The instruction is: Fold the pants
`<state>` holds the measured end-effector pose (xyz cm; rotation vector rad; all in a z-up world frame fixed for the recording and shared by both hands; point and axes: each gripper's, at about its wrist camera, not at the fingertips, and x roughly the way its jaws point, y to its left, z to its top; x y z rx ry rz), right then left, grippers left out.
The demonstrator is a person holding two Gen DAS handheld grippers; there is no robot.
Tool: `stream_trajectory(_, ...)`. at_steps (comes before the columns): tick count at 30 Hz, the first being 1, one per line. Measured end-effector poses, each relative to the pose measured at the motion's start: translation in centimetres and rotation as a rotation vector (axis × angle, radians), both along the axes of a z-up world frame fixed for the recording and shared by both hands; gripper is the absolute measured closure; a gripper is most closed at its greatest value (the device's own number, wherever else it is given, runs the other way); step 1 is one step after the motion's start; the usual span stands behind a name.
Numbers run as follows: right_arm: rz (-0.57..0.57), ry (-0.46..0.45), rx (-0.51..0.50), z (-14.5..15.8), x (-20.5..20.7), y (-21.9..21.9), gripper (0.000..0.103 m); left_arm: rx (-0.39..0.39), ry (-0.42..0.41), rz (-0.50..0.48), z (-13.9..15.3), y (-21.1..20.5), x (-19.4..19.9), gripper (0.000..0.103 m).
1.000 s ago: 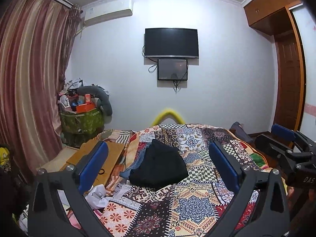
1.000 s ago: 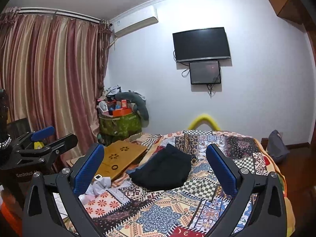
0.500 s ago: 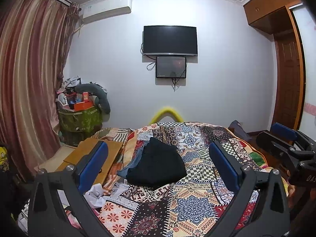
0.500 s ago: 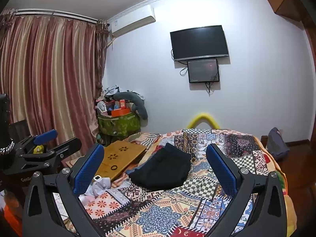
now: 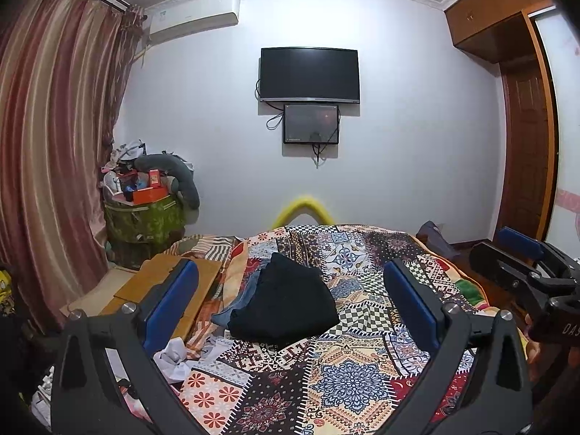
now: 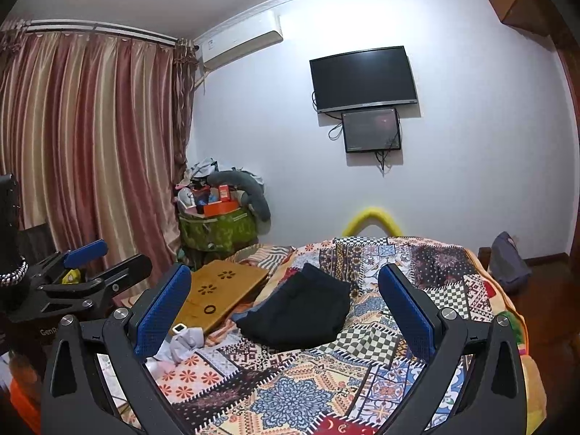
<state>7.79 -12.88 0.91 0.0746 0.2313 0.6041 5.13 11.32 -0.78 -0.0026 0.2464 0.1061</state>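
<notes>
Black pants (image 5: 286, 301) lie folded in a compact pile on the patterned bedspread (image 5: 355, 373), on top of a blue garment (image 5: 232, 308) that peeks out at their left edge. The same pants (image 6: 301, 311) sit mid-bed in the right wrist view. My left gripper (image 5: 290, 301) is open and held above the near end of the bed, well short of the pile. My right gripper (image 6: 286, 304) is open too, nothing between its blue pads (image 6: 163, 311). Each gripper shows at the edge of the other's view: the right one (image 5: 522, 264), the left one (image 6: 90, 272).
A wooden lap desk (image 6: 221, 290) rests at the bed's left edge with crumpled white cloth (image 6: 181, 344) beside it. A cluttered green bin (image 5: 145, 221) stands by the striped curtain (image 5: 54, 145). A TV (image 5: 310, 74) hangs on the far wall; a dark bag (image 6: 507, 261) lies on the floor at right.
Both views have tilted up slightly, so the bed and pants sit a little lower in frame. The pants have not moved and both grippers have stayed open.
</notes>
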Motion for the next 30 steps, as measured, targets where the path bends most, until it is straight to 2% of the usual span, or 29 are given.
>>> stream_trajectory(30, -0.044, 0.019, 0.012, 0.10, -0.14, -0.38, 0.001, 0.012, 0.033, -0.051, -0.15, -1.00, 0.32, 0.000)
